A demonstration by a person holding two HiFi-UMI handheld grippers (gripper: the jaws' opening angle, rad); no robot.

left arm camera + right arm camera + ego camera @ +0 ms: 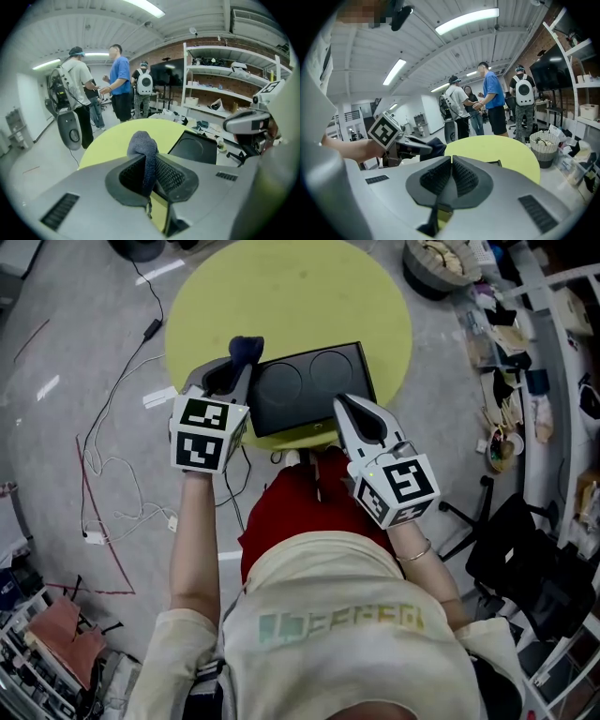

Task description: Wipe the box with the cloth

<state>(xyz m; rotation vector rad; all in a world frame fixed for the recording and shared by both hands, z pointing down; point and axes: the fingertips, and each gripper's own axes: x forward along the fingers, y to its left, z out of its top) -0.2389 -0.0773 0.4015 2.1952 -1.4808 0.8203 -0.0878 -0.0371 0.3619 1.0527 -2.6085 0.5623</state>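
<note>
In the head view, a black box [309, 385] with two round recesses in its top is being shown lying at the near edge of a round yellow-green table [375, 296]. A dark blue cloth [247, 346] is being held by the left gripper [241, 360] just beside the box's far left corner, while the right gripper [343, 407] is being held over the box's near right edge. In the left gripper view, the cloth [144, 150] is being pinched between the jaws, with the box [199, 147] lying to the right beyond it. In the right gripper view, the jaws are being kept pressed together on nothing, and the cloth-bearing left gripper [417, 147] is being seen at the left.
</note>
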